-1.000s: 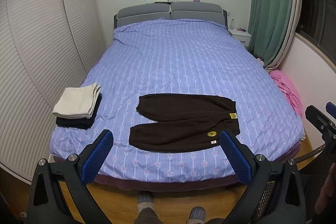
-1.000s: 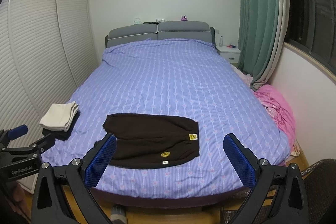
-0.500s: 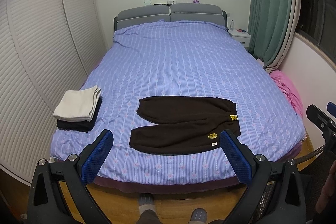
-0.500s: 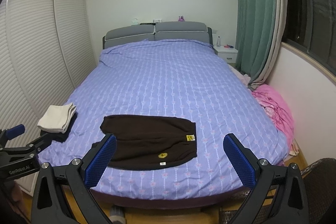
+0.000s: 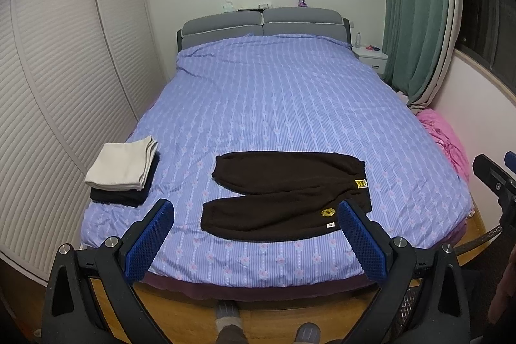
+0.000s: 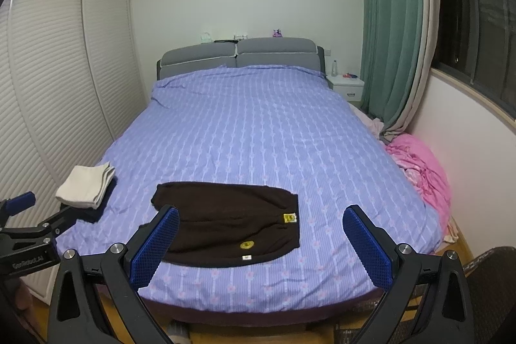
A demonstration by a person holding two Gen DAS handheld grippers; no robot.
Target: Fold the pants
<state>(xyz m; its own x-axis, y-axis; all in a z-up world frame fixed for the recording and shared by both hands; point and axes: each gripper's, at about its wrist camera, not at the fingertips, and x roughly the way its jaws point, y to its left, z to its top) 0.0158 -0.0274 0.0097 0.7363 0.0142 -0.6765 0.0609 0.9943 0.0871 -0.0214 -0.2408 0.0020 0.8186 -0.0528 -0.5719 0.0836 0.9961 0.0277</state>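
1. The pants are dark brown, of a thick fleecy cloth, and lie flat on the purple striped bedcover near the foot of the bed.
2. Their two legs run side by side across the bed, cuffs toward the left and waistband toward the right, with a narrow gap of bedcover showing between the legs at the cuff end.
3. A square yellow label sits by the waistband on the far leg; a round yellow badge and a small white tag sit on the near leg.
4. The left gripper is held in the air above the foot of the bed, its blue-padded jaws spread wide and holding nothing; the pants lie ahead of it and below, framed between its two fingers.
5. The right gripper is likewise spread wide and empty; the pants lie ahead of it toward its left finger, which hides part of the near leg.
6. A folded stack of clothes, cream on top of black, rests well to the left of the pants, beyond the left gripper's left finger.
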